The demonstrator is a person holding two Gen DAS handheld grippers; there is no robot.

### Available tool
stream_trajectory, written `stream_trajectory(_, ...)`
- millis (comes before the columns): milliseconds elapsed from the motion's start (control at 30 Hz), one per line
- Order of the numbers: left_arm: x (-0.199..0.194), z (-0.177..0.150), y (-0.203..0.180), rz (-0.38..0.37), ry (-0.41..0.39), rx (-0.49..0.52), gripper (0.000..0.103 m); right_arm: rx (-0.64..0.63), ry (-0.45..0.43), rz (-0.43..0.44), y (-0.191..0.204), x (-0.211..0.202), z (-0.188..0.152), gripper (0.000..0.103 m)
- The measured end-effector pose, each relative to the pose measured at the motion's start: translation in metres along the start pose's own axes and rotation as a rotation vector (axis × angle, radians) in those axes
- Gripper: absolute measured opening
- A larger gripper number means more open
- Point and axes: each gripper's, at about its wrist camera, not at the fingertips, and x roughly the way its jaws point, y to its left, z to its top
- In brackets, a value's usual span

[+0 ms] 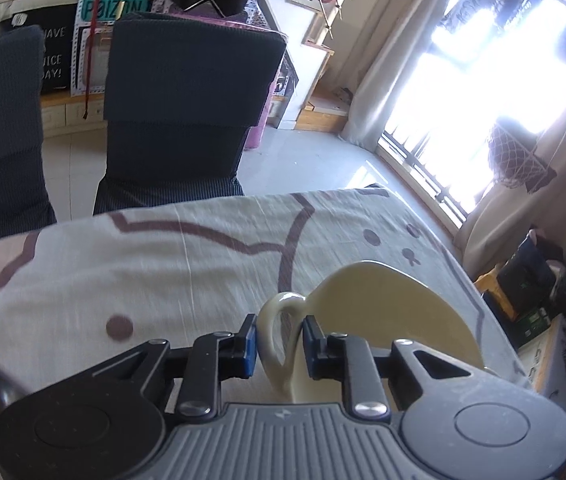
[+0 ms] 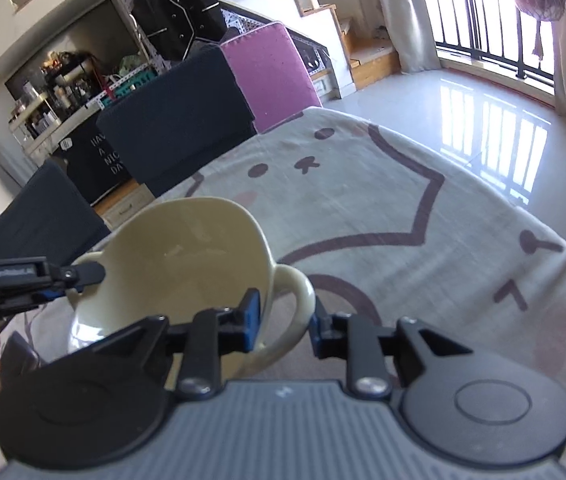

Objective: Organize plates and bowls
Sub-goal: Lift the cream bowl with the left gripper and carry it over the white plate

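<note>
cream bowl [image 2: 171, 264] tilted over cloth-covered counter [image 2: 403, 208]; left tool [image 1: 279, 340] clamped on its left loop handle [image 1: 279, 344], right tool [image 2: 285, 320] clamped on its right loop handle [image 2: 295, 312], dark chairs [image 2: 179, 120] behind bowl

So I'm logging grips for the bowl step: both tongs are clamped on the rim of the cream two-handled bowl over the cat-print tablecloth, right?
Not the rim. Each pair of tongs holds one of the loop handles: the left tongs on the left handle, the right tongs on the right handle, as each wrist view shows. The rest stands: it is a cream two-handled bowl over the cat-print tablecloth.
</note>
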Motion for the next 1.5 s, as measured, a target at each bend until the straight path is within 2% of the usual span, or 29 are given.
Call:
stream_trajectory(267, -0.053, -0.018, -0.011, -0.024, -0.054, -0.064, 0.022, -0.055, -0.027, 0.000, 0.004, -0.043, -0.001, 0.030)
stream_trajectory(467, -0.115, -0.031, -0.024, -0.012, -0.108, -0.077, 0.021, -0.089, -0.068, 0.034, 0.016, -0.091, -0.003, 0.030)
stream_trajectory(900, -0.273, -0.092, -0.033, 0.105, -0.208, -0.122, 0.020, -0.159, -0.102, 0.180, 0.046, -0.185, -0.036, 0.030)
stream_trajectory(1200, -0.362, -0.158, 0.001, 0.211, -0.242, -0.190, 0.020, -0.250, -0.054, 0.286, 0.087, -0.213, -0.081, 0.031)
stream_trajectory(1500, -0.409, -0.231, 0.045, 0.278, -0.246, -0.291, 0.020, -0.355, 0.053, 0.340, 0.123, -0.206, -0.116, 0.031)
